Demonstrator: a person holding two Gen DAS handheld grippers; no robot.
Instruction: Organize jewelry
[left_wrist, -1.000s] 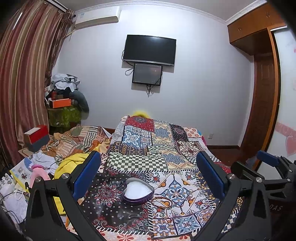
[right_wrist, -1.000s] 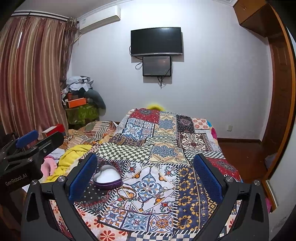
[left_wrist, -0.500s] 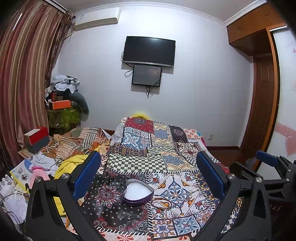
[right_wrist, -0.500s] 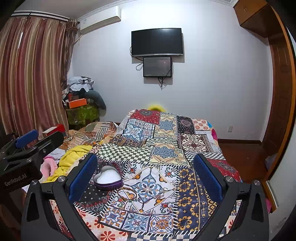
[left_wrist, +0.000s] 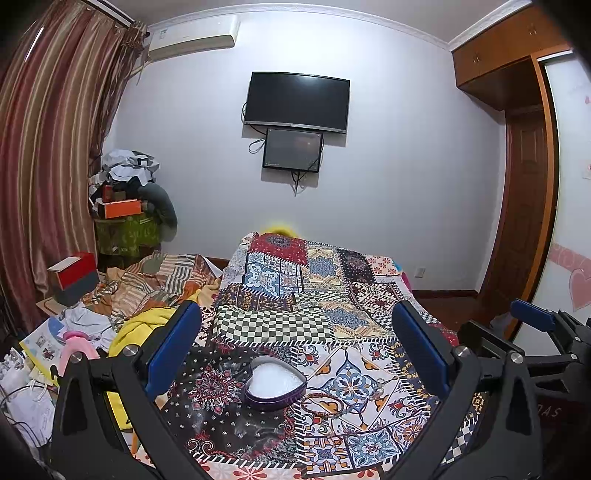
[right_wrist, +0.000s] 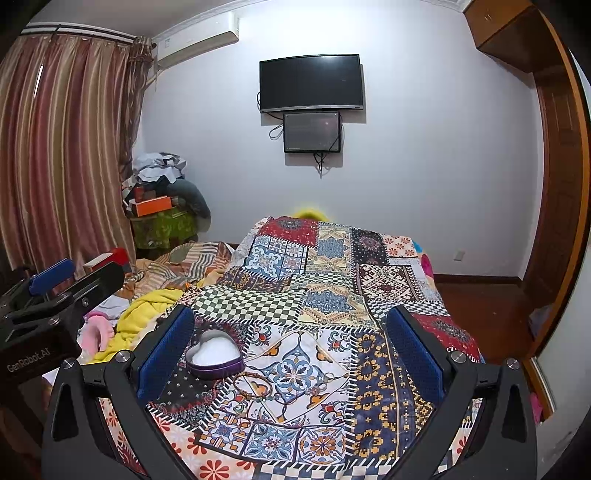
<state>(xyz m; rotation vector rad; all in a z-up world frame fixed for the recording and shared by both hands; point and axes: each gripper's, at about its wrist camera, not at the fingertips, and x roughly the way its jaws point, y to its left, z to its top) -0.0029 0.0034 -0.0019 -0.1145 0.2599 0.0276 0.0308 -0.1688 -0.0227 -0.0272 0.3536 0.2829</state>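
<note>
My left gripper is spread wide with nothing between its blue pads, held above the near end of the bed. My right gripper is just as wide apart and just as empty, and from the left camera I can see it off to the right side.

Between my left fingers, lying on the patchwork bedspread, sits the heart-shaped tin: purple wall, lid off, white padding inside. From the right camera the same tin is close beside my left-hand pad. Just to the right of the tin, touching or nearly touching its wall, a beaded bracelet lies flat on the cloth. In the right view it shows as a thin loop in front of the tin, and a little farther right lie some small ring-like pieces, too small to make out exactly.

Farther out, a yellow blanket and a striped cloth are bunched along the left edge of the bed. Beyond them stand a red box and a heap of clothes and boxes by the striped curtain. On the far wall hang a television, a smaller screen below it, and an air conditioner near the ceiling.
</note>
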